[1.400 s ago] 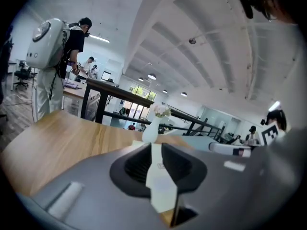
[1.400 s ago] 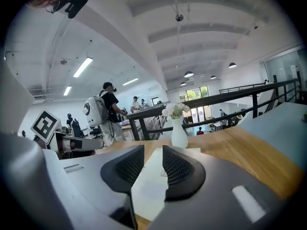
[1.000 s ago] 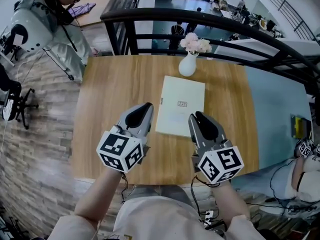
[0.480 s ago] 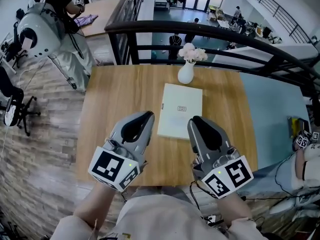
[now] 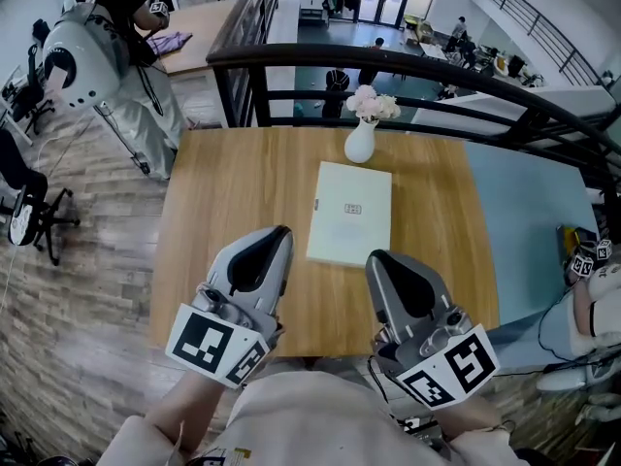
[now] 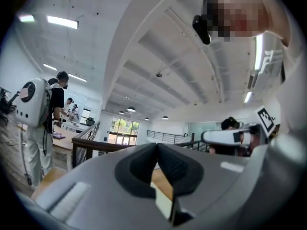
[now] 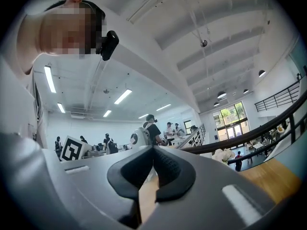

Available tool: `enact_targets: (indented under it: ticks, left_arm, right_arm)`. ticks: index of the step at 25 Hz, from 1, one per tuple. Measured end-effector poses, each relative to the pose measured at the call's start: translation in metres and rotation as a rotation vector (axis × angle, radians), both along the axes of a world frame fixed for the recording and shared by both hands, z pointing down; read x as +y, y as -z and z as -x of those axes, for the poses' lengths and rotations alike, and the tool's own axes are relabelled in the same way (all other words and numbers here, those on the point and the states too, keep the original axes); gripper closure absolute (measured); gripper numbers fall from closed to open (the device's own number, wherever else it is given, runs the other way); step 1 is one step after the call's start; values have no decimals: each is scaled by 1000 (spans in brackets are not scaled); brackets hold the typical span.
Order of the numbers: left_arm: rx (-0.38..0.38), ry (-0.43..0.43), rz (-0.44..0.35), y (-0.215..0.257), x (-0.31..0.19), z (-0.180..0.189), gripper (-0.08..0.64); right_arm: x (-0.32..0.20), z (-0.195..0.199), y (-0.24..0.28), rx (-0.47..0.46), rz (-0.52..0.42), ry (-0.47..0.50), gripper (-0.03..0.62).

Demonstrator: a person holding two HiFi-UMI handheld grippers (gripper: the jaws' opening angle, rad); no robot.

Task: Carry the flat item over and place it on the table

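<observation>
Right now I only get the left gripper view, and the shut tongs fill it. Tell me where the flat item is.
Observer: The pale flat item lies flat on the wooden table, nothing gripping it.
Operator: Report what stands near it.
Observer: A white vase stands just past its far edge.
Operator: Give me the right tongs.
Observer: The right tongs have just been closing and are shut on nothing, over the table's near side.
</observation>
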State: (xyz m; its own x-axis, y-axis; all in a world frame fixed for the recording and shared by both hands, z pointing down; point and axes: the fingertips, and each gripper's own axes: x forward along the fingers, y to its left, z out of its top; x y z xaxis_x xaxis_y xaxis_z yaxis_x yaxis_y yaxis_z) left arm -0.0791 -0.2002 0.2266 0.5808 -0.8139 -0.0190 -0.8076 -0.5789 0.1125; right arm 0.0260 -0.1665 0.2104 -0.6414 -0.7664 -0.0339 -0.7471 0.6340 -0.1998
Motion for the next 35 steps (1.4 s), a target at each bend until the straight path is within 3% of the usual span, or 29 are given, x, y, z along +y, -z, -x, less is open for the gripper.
enact_targets:
  ticks: [11,16,22,26,35]
  left_arm:
    - [-66,-17,78,-31,33,-5,558]
    - [-68,-19,86,-35,31,-10,558]
    - [-86,-30,106,-45,32,-19,558]
    - [-93,-34,111,-51,37,-22,558]
    - [-109,-45,115,-56,26,-25,558]
  right_arm:
    - [22,-1,-27,-33,130,39,592]
    - [18,0,-40,65,98,40,592]
    - [19,-2,-49,85,100,52,592]
    - [25,-2,-49,157,45,33,591]
    - [18,0,-54,163,57,37,591]
